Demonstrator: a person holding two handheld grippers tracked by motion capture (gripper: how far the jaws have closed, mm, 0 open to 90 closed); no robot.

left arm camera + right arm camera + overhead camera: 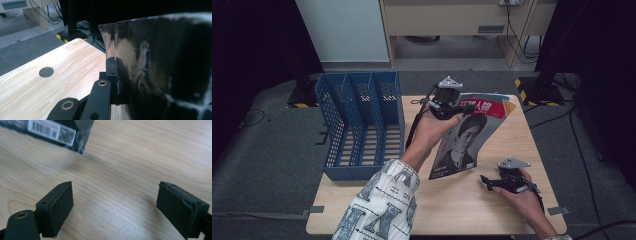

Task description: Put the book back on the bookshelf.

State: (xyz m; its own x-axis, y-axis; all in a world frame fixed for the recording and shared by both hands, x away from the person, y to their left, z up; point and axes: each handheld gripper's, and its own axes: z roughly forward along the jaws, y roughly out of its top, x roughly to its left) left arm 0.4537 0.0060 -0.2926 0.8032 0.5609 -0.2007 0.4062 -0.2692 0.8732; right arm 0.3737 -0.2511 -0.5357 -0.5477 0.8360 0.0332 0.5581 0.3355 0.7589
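The left gripper (446, 106), at upper centre of the high view, is clenched on the magazine's (469, 135) top edge, holding it upright on the wooden table (492, 210). The right gripper (492, 182), lower right, rests spread and empty. To file it cleanly, I'd keep the pinch firm, lift the bottom edge clear, and carry it left to a slot of the blue file rack (357, 125).

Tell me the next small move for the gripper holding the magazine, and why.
Probably carry the magazine left toward the blue file rack and line it up over an open slot. The left gripper is shut on the magazine's upper edge, holding it tilted with the lower edge at the table. The rack's compartments look empty, and the right gripper rests open on the table, holding nothing.
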